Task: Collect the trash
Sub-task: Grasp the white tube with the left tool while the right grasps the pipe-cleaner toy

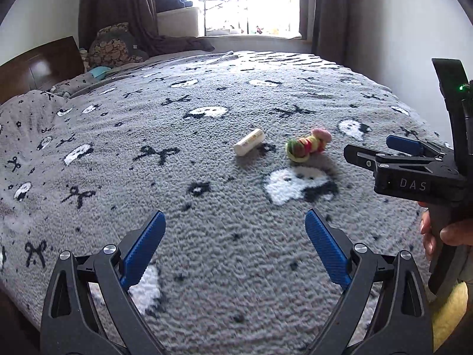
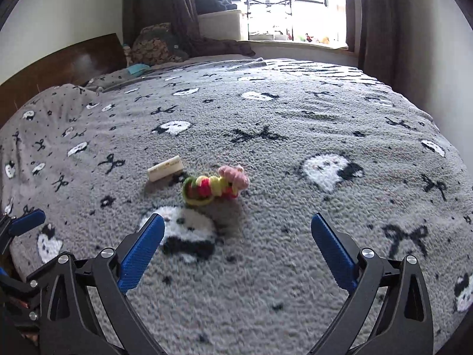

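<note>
A small white tube (image 1: 249,142) lies on the grey patterned blanket (image 1: 147,177), and a bundle of coloured hair ties with a pink end (image 1: 307,145) lies just right of it. Both also show in the right wrist view, the tube (image 2: 165,168) and the bundle (image 2: 214,185). My left gripper (image 1: 235,222) is open and empty, hovering over the blanket short of both objects. My right gripper (image 2: 238,226) is open and empty, a little short of the bundle. The right gripper also shows at the right edge of the left wrist view (image 1: 384,153).
The blanket (image 2: 295,266) covers a wide bed. A wooden headboard (image 1: 38,68) and pillows (image 1: 112,44) stand at the far left. A window (image 1: 242,0) with brown curtains (image 1: 118,6) lies beyond the bed. A white wall (image 1: 399,44) runs along the right side.
</note>
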Available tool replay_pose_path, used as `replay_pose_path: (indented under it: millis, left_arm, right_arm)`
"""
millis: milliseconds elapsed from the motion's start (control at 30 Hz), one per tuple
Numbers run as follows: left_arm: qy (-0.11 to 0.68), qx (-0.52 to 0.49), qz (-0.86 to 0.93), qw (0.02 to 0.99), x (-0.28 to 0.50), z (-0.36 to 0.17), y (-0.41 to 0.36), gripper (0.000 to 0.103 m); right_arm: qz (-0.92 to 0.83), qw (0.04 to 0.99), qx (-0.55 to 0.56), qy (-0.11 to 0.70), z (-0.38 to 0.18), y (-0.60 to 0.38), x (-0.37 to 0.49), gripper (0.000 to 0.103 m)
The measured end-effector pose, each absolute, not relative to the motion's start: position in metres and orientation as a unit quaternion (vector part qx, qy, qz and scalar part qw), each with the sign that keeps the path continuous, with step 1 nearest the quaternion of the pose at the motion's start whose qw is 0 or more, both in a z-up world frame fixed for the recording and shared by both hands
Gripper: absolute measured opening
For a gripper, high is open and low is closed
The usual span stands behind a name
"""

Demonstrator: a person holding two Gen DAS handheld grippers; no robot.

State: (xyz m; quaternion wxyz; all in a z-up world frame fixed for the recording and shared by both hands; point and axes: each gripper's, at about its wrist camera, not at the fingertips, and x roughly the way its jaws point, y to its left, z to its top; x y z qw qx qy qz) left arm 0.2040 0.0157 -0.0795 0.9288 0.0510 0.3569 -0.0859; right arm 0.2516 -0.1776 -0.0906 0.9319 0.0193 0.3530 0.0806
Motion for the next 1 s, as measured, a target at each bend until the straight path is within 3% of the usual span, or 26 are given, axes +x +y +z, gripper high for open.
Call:
replay_pose_path:
  millis: [333,400,467,700,800,933,1000]
  left_arm:
    - [0.395,0.066,-0.075,0.913,0.261,-0.109,0.019,0.090]
    - [0.397,0.060,-0.081,0.912,0.268,-0.111,0.018,0.090]
    - [0.396,0.060,-0.085,0.912,0.275,-0.111,0.014,0.090]
    - [0.384,0.063,-0.086,0.917,0.314,-0.115,-0.009,0.090]
    - [0.395,0.064,-0.089,0.912,0.334,-0.122,-0.019,0.081]
    - [0.401,0.083,-0.091,0.908,0.351,-0.129,-0.030,0.081]
    - [0.407,0.087,-0.089,0.905,0.357,-0.131,-0.034,0.069]
  right_arm:
    - [0.082,0.901,-0.001,0.426,-0.131,-0.146,0.332,0.099]
    - [0.080,0.900,0.000,0.429,-0.135,-0.147,0.338,0.093]
    - [0.094,0.902,0.007,0.422,-0.134,-0.149,0.339,0.073]
    - [0.078,0.914,0.015,0.399,-0.114,-0.178,0.333,0.071]
    - [0.069,0.918,0.006,0.391,-0.102,-0.196,0.325,0.071]
    - [0.055,0.922,-0.018,0.384,-0.097,-0.213,0.314,0.071]
    - [0.050,0.921,-0.025,0.385,-0.099,-0.218,0.311,0.071]
